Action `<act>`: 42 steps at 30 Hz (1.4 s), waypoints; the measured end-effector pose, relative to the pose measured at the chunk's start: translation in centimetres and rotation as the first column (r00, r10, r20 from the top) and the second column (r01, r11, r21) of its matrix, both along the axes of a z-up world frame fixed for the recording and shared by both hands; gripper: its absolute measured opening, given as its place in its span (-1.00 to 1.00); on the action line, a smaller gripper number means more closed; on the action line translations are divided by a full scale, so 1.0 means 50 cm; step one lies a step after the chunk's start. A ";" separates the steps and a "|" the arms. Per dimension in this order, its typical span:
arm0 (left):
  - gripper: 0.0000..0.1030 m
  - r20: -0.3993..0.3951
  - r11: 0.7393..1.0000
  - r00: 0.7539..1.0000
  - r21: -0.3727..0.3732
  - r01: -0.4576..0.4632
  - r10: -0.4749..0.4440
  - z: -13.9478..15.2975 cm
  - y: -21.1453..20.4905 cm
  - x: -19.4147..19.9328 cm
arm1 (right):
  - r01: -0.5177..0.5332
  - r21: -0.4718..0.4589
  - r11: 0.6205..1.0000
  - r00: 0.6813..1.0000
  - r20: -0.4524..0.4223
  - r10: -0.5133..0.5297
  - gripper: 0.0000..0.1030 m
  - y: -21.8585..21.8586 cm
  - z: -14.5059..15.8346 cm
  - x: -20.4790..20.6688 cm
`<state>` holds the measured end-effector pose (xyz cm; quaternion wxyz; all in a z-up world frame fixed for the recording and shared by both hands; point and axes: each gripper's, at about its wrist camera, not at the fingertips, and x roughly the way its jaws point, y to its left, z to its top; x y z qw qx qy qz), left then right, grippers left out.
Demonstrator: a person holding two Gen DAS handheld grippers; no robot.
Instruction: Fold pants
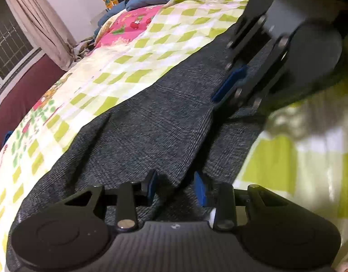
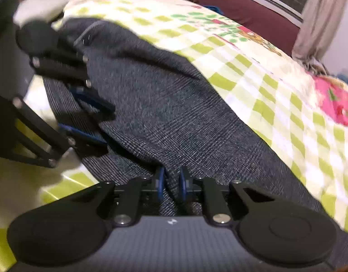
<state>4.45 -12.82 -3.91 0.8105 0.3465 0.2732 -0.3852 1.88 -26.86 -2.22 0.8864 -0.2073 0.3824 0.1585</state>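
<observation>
- dark grey pants lie on a checked bedspread.
- left gripper spread apart around a fold.
- right gripper pinched on the pants.

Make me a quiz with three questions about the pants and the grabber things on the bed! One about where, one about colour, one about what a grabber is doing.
1. Where do the pants lie?
A. on a checkered bedsheet
B. on a wooden floor
C. on a chair

2. What colour are the pads on the gripper fingers?
A. red
B. blue
C. white

3. What is the right gripper doing?
A. hanging open above the bed, touching nothing
B. resting on a pillow
C. pinching a fold of the pants

Answers:
1 A: green and white checks show all around the dark grey cloth.
2 B: blue pads show at the fingertips in both views.
3 C: grey cloth runs up between its two fingers, which stand close together. The left gripper stands wider, with cloth bunched between its fingers too.
</observation>
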 end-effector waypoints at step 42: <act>-0.43 -0.145 0.984 0.983 -0.123 -0.131 0.113 0.055 0.077 0.006 | 0.124 0.214 0.969 0.985 -0.141 -0.095 -0.41 -0.025 0.036 -0.003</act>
